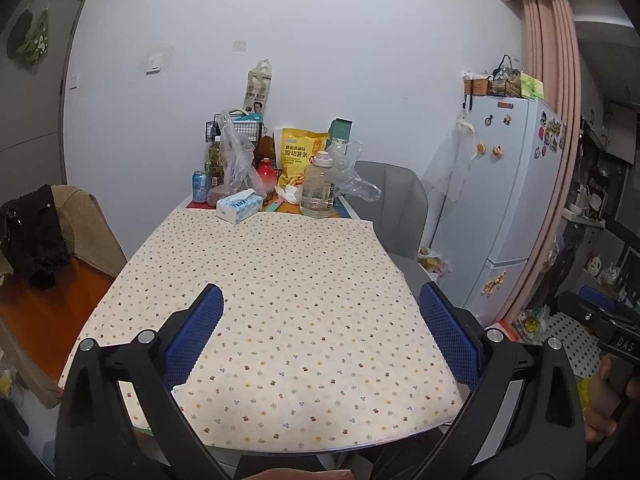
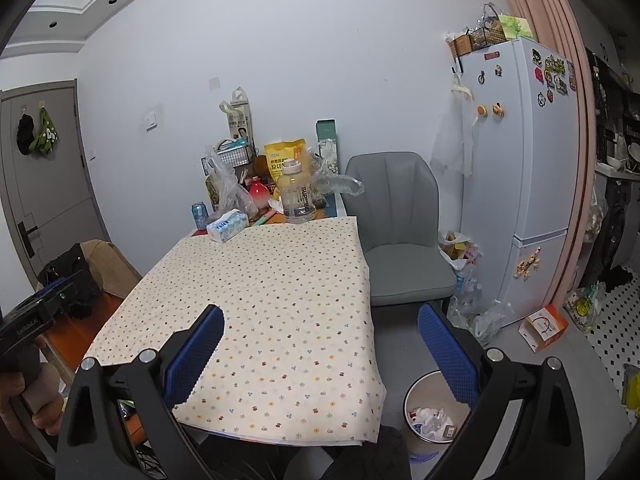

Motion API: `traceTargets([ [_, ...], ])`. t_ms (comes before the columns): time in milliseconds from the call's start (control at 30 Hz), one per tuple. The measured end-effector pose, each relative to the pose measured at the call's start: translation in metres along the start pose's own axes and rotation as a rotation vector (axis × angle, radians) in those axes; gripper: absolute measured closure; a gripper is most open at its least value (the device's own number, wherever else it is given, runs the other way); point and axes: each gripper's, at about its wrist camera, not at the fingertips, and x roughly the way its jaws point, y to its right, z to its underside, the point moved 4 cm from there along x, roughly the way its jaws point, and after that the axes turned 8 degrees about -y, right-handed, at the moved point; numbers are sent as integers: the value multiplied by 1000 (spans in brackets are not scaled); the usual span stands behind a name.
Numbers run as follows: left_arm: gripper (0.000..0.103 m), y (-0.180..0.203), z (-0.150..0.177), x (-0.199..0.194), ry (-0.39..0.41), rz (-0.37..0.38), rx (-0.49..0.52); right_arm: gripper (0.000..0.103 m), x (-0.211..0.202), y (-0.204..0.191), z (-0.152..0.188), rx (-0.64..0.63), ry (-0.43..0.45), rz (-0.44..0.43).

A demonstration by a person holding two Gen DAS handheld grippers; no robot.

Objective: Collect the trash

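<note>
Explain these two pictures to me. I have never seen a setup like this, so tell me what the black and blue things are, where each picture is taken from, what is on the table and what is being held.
There is no robot here. A person holds a handheld gripper in each hand, and a wide-angle camera on each looks forward along its two blue-padded fingers. One picture is from the left gripper, the other from the right gripper. Both are open and hold nothing.

Ahead is a table under a dotted tablecloth. At its far end stand a tissue box, a large clear water bottle, a yellow snack bag, a drink can and plastic bags.

In the right view, a trash bin with crumpled waste sits on the floor beside the table.
</note>
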Motion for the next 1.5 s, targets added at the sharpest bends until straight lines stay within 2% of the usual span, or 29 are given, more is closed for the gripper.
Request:
traceTargets([
  [533, 6, 20, 9, 17, -28, 33, 35, 8, 9, 13, 10, 13, -14, -1],
  [833, 6, 24, 12, 17, -35, 37, 34, 8, 15, 14, 15, 18, -31, -31],
  [1500, 6, 21, 15, 21, -34, 31, 20, 8, 15, 16, 21, 17, -34, -32],
])
